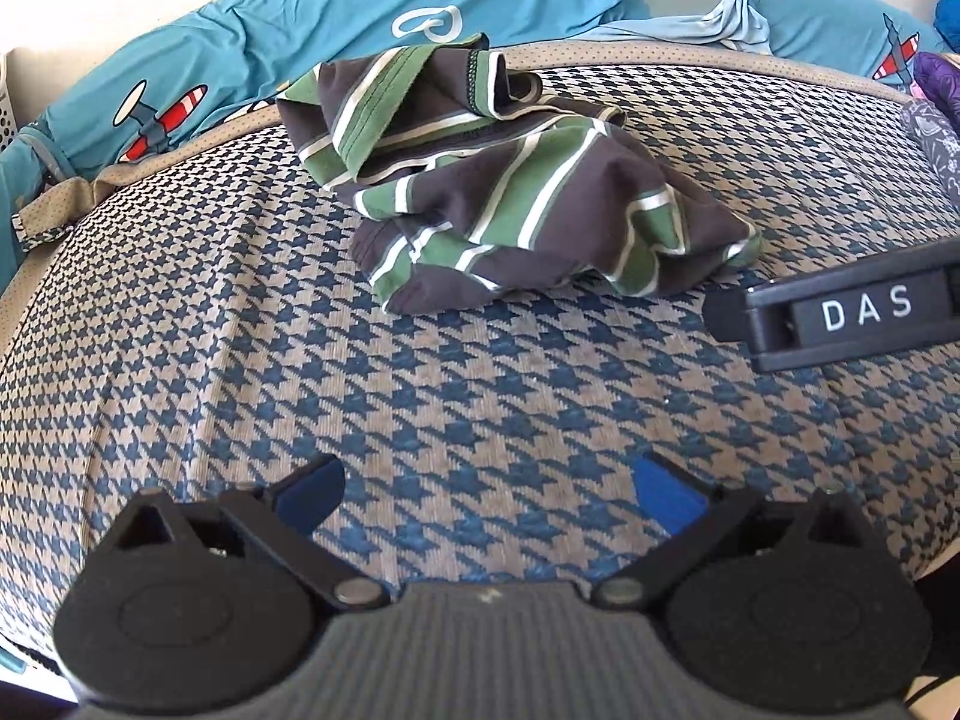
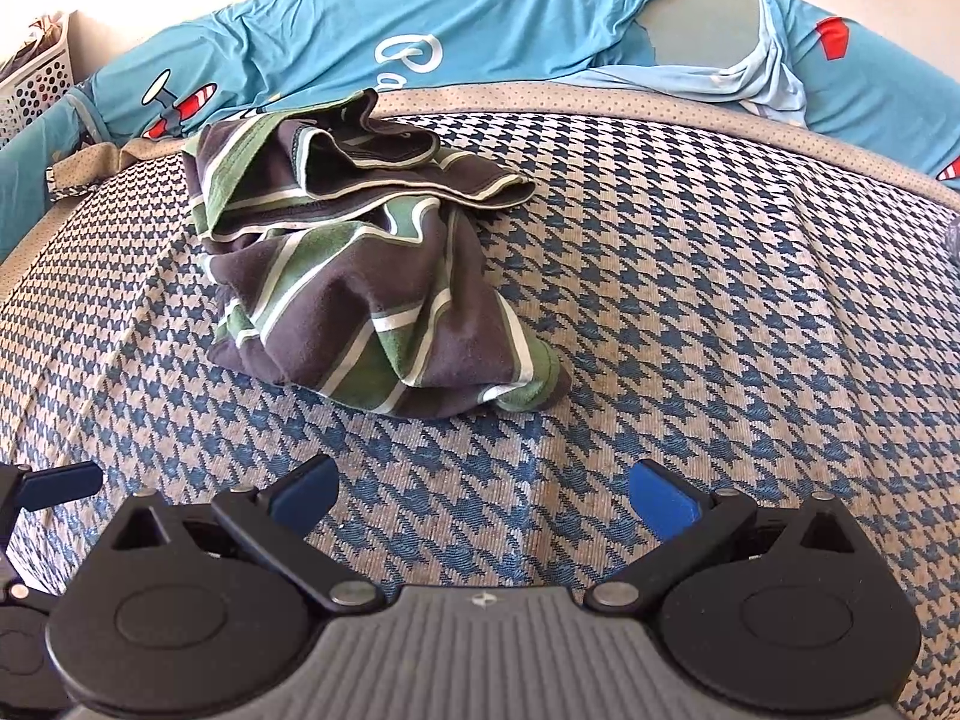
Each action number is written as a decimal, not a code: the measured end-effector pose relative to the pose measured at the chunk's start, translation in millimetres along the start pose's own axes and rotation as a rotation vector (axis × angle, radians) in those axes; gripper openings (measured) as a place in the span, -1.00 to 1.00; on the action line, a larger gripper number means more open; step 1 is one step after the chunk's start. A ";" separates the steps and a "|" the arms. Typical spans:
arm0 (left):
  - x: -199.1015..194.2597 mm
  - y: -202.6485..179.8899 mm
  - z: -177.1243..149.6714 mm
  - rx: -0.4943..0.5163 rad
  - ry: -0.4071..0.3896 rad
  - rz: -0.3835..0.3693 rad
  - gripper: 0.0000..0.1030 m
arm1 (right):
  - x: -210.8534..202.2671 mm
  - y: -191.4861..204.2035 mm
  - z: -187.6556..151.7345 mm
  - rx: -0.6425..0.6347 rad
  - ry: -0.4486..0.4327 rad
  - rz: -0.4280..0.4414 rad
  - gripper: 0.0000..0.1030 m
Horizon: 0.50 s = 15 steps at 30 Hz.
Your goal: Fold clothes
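Our left gripper [image 1: 489, 495] is spread wide and holds nothing. Our right gripper [image 2: 486, 495] is spread wide too, with nothing in it. Both hang just over the checked blanket [image 2: 690, 312] on the bed. A bit farther out, a crumpled striped shirt [image 2: 360, 276] lies in a heap on that blanket, apart from both grippers. Behind it, at the far edge, we see a blue sheet [image 1: 372, 0] with little planes on it.

A houndstooth-covered mattress [image 2: 690, 300] is carrying a crumpled striped garment [image 2: 360, 276], lying toward its far left. A turquoise sheet [image 2: 480, 24] is bunching along the far edge.
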<state>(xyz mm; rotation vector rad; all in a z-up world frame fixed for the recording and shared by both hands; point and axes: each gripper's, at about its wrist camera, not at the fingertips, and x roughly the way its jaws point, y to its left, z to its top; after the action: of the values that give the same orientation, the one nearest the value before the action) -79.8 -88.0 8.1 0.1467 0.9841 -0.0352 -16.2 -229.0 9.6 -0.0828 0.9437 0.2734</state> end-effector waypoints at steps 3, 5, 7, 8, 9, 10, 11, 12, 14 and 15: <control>1.7 2.0 1.8 -0.002 0.001 -0.001 1.00 | 0.0 1.1 -0.6 -0.008 0.001 -0.001 1.00; 1.9 1.4 2.0 -0.001 0.001 -0.001 1.00 | 0.3 1.5 -0.7 -0.012 0.003 -0.002 1.00; 1.8 -0.3 2.1 0.003 -0.002 -0.002 1.00 | 0.4 2.0 -0.6 -0.015 0.004 -0.001 1.00; 1.8 -1.1 2.2 0.006 -0.003 -0.001 1.00 | 0.3 2.3 -0.7 -0.018 0.003 -0.002 1.00; 1.8 -1.8 2.3 0.010 -0.004 0.000 1.00 | 0.3 2.6 -0.7 -0.021 0.003 -0.004 1.00; 2.3 -2.5 2.8 0.013 -0.005 0.001 1.00 | 0.3 2.9 -0.7 -0.024 0.003 -0.006 1.00; 2.8 -3.0 3.2 0.015 -0.005 0.003 1.00 | 0.5 2.6 -0.8 -0.024 0.004 -0.008 1.00; 3.4 -3.4 3.4 0.015 -0.004 0.005 1.00 | 0.7 2.3 -0.9 -0.024 0.005 -0.011 1.00; 4.4 -2.8 3.8 0.012 -0.002 0.004 1.00 | 1.0 1.6 -1.1 -0.025 0.008 -0.016 1.00; 4.7 -2.7 3.9 0.013 -0.002 0.004 1.00 | 1.2 1.3 -1.2 -0.025 0.009 -0.018 1.00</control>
<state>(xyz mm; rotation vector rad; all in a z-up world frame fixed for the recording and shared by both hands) -74.2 -91.0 6.1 0.1603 0.9813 -0.0377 -16.8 -227.7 7.9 -0.1158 0.9484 0.2680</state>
